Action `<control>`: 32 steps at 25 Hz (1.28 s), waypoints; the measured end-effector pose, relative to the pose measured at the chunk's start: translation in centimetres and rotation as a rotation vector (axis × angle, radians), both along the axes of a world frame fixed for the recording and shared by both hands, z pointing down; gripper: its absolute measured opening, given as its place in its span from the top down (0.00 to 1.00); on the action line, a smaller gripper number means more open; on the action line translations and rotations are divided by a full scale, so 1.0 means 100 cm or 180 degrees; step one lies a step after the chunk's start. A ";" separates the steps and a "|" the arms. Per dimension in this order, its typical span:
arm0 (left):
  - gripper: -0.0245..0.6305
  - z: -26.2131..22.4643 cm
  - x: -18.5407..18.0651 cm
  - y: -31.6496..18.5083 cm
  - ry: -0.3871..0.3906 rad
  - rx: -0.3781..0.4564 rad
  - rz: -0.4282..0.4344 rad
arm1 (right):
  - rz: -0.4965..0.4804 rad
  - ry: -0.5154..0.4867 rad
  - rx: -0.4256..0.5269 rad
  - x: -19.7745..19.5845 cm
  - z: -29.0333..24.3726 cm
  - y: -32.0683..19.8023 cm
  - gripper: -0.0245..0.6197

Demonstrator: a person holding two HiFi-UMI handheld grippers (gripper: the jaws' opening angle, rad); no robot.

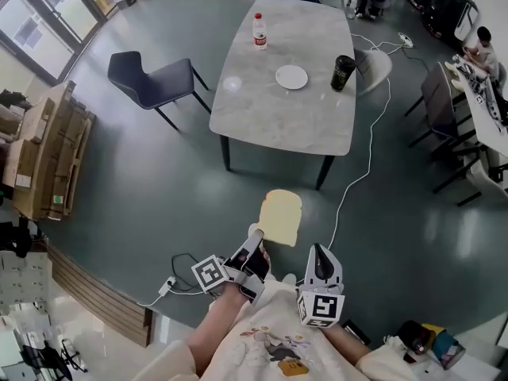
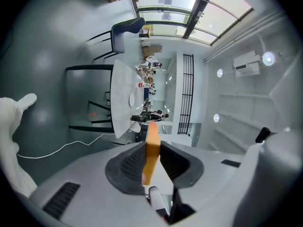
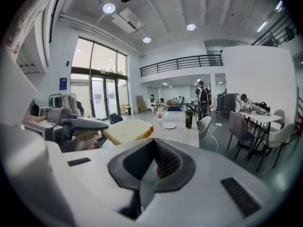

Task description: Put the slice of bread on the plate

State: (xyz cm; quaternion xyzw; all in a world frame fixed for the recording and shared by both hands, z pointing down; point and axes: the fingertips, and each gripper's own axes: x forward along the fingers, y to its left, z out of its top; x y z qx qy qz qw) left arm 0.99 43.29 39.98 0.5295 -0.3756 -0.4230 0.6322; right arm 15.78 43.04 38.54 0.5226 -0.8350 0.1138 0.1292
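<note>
Head view: plate (image 1: 291, 77) between bottle (image 1: 259, 32) and cup (image 1: 343, 73).

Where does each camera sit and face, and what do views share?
Head view: person's head, steeply down onto floor, table; left gripper, right gripper, arms show.
Left gripper view: on left gripper, rolled sideways, facing table; jaws shut on bread slice.
Right gripper view: on right gripper, facing table; jaws shut, empty.
Shared: all show bread slice, table, plate.
</note>
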 end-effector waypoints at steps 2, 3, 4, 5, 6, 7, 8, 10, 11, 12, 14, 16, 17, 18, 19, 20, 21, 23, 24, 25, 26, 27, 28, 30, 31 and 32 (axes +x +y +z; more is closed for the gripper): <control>0.81 -0.007 -0.015 -0.025 0.0005 0.0051 0.0068 | 0.0056 0.0024 0.0041 -0.016 -0.006 -0.026 0.95; 0.81 -0.009 -0.023 -0.036 0.0000 0.0067 0.0106 | 0.0091 0.0023 0.0063 -0.024 -0.008 -0.037 0.95; 0.81 -0.011 -0.033 -0.046 -0.0008 0.0080 0.0138 | 0.0122 0.0020 0.0086 -0.034 -0.011 -0.049 0.95; 0.81 -0.012 -0.044 -0.057 -0.0011 0.0093 0.0161 | 0.0142 0.0019 0.0114 -0.045 -0.014 -0.060 0.95; 0.81 -0.013 -0.055 -0.067 -0.0008 0.0107 0.0176 | 0.0156 0.0026 0.0145 -0.056 -0.016 -0.071 0.95; 0.81 -0.012 -0.065 -0.077 0.0000 0.0117 0.0186 | 0.0173 0.0040 0.0172 -0.066 -0.018 -0.082 0.95; 0.81 -0.010 -0.075 -0.085 0.0010 0.0121 0.0195 | 0.0201 0.0058 0.0182 -0.075 -0.017 -0.090 0.95; 0.81 -0.004 -0.092 -0.099 0.0024 0.0111 0.0234 | 0.0288 0.0079 0.0150 -0.087 -0.011 -0.102 0.95; 0.81 -0.001 -0.099 -0.105 0.0029 0.0102 0.0266 | 0.0329 0.0084 0.0129 -0.093 -0.008 -0.107 0.95; 0.81 0.001 -0.103 -0.112 0.0039 0.0095 0.0303 | 0.0366 0.0090 0.0115 -0.097 -0.006 -0.112 0.95; 0.81 0.003 -0.106 -0.127 0.0075 0.0088 0.0382 | 0.0435 0.0103 0.0108 -0.103 -0.006 -0.124 0.95; 0.81 0.004 -0.103 -0.136 0.0123 0.0076 0.0445 | 0.0484 0.0124 0.0105 -0.105 -0.010 -0.132 0.95; 0.81 0.005 -0.100 -0.140 0.0140 0.0067 0.0471 | 0.0500 0.0136 0.0098 -0.105 -0.011 -0.136 0.95; 0.81 0.007 -0.098 -0.144 0.0148 0.0057 0.0496 | 0.0513 0.0140 0.0089 -0.107 -0.010 -0.141 0.95; 0.81 0.009 -0.096 -0.150 0.0152 0.0045 0.0520 | 0.0521 0.0138 0.0082 -0.109 -0.008 -0.146 0.95; 0.81 0.011 -0.095 -0.156 0.0154 0.0031 0.0542 | 0.0521 0.0135 0.0081 -0.112 -0.007 -0.152 0.95; 0.81 0.013 -0.095 -0.164 0.0151 0.0019 0.0562 | 0.0515 0.0132 0.0088 -0.114 -0.006 -0.159 0.95; 0.81 0.016 -0.093 -0.179 0.0154 -0.0001 0.0588 | 0.0490 0.0126 0.0101 -0.117 -0.007 -0.175 0.95; 0.81 0.016 -0.091 -0.186 0.0159 -0.0013 0.0589 | 0.0473 0.0118 0.0101 -0.117 -0.007 -0.184 0.95; 0.81 0.016 -0.088 -0.194 0.0155 -0.0025 0.0586 | 0.0455 0.0106 0.0100 -0.115 -0.006 -0.193 0.95; 0.81 0.016 -0.085 -0.203 0.0135 -0.0034 0.0583 | 0.0444 0.0086 0.0098 -0.113 -0.006 -0.204 0.95; 0.81 0.017 -0.082 -0.212 0.0105 -0.0040 0.0584 | 0.0444 0.0055 0.0096 -0.110 -0.006 -0.217 0.95; 0.81 0.016 -0.080 -0.223 0.0073 -0.0041 0.0588 | 0.0450 0.0017 0.0094 -0.108 -0.007 -0.230 0.95; 0.81 0.010 -0.080 -0.246 0.0024 -0.0028 0.0586 | 0.0435 -0.0052 0.0110 -0.108 -0.013 -0.257 0.95; 0.81 0.007 -0.081 -0.258 0.0010 -0.0020 0.0568 | 0.0408 -0.0079 0.0129 -0.109 -0.017 -0.271 0.95; 0.81 0.004 -0.081 -0.270 -0.0001 -0.0015 0.0542 | 0.0378 -0.0102 0.0151 -0.109 -0.021 -0.285 0.95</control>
